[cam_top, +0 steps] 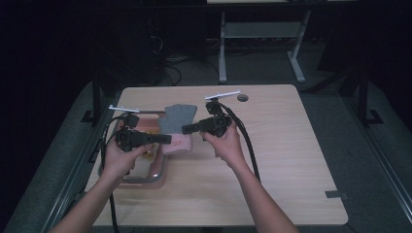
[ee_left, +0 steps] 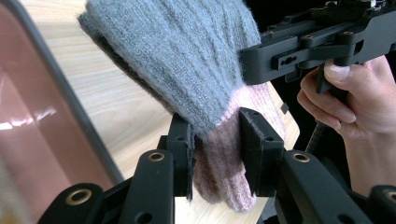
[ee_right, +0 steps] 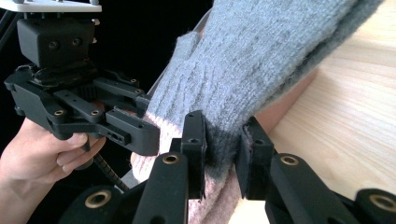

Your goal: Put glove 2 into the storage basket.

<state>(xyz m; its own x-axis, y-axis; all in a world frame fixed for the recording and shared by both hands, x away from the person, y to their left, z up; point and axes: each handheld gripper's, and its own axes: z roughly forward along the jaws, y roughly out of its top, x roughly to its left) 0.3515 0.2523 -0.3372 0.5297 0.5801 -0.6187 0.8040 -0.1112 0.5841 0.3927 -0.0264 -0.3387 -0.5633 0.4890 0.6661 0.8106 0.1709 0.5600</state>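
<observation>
A grey knitted glove (ee_left: 187, 60) with a pink cuff (ee_left: 224, 172) hangs stretched between the two grippers, lifted just above the wooden table (cam_top: 272, 160). The left gripper (ee_left: 215, 140) has its jaws closed tight on the pink cuff end, the knit bunched between the pads. The right gripper (ee_right: 223, 140) is clamped on the grey part right where it meets the pink, and the grey body of the glove runs up and away from its jaws. In the high view the two grippers point toward each other, the left gripper (cam_top: 167, 139) a little nearer the person than the right gripper (cam_top: 185, 129). Below and to the outside of the left gripper sits a metal-rimmed tray (cam_top: 163, 170) with a pinkish floor.
</observation>
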